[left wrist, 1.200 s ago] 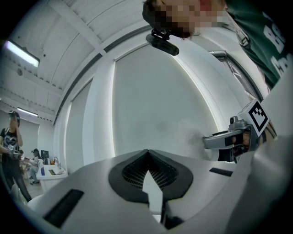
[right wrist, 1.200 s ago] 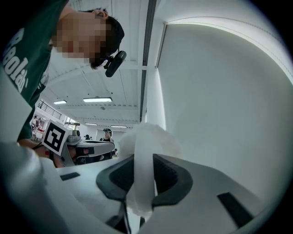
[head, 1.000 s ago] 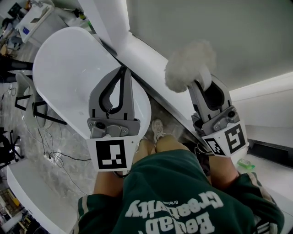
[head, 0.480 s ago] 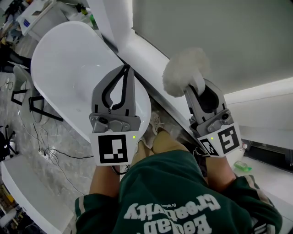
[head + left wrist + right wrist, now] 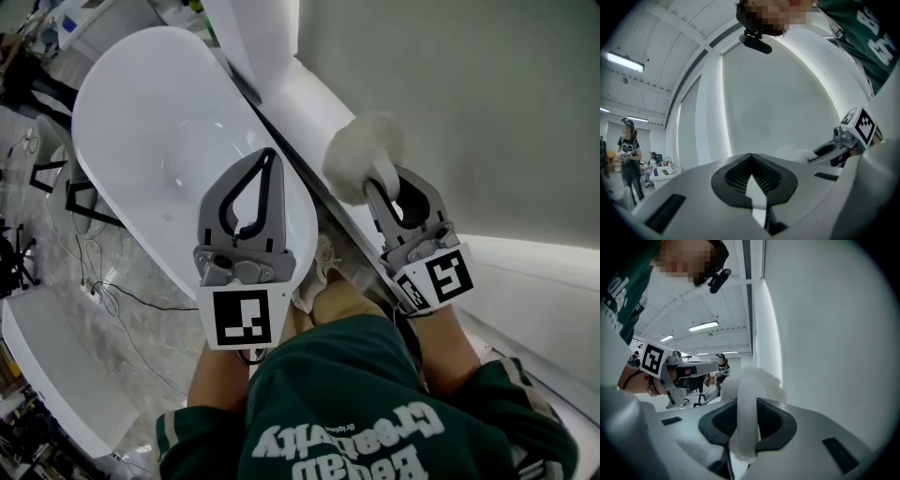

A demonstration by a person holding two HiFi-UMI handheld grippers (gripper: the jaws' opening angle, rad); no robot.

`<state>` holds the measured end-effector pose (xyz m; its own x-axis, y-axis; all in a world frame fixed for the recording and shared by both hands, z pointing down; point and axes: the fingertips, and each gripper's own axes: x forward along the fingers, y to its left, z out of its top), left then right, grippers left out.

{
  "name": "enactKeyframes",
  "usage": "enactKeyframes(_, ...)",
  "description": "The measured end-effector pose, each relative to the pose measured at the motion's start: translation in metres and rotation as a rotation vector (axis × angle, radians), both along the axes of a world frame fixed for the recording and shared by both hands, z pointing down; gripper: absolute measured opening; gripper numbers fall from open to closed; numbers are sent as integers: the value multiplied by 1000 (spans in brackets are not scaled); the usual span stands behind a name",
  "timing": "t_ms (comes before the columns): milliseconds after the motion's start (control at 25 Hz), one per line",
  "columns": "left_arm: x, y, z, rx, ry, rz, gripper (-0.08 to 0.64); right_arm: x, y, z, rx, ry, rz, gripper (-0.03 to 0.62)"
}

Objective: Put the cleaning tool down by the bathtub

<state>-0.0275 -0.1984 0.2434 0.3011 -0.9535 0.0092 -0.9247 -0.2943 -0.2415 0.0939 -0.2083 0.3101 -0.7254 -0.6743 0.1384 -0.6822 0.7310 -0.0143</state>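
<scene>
**Right tool**: the jaws are clamped on the flat white handle of the duster. The handle runs up between the pads, and the fluffy head stands just beyond the fingertips.

**Left tool**: the jaws meet at the tips with nothing between them. It is held over the near end of the bathtub.

**Step in hand (judged):** bringing the duster down to a resting place beside the tub.
- Hold the grip firm until the handle or head bears on a surface.
- Lower it along the strip between the tub rim and the white ledge, not over the basin.
- Part the jaws only once the duster is supported, so that it neither drops nor rolls.
- Set the stiff handle down first, since the soft head will likely compress and give little sign of contact.
- Keep the left tool out of the path.

**Position:** in the head view the duster head lies ahead of the right tool. It is above the ledge at the foot of the grey wall, just beside the tub's right-hand rim and apart from it. The floor and the person's shoes lie well below both tools. As far as can be seen, the duster rests on no surface yet.
</scene>
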Motion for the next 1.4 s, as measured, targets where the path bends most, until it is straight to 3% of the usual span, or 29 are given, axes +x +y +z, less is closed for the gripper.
enactKeyframes(440, -28, -39, 35, -77, 47, -106, 2, -35, -64, 90, -158, 117, -98, 95)
enactKeyframes(1400, -49, -94, 92, -133, 103, -158, 2, -43, -142, 285, -463, 331, -126, 95)
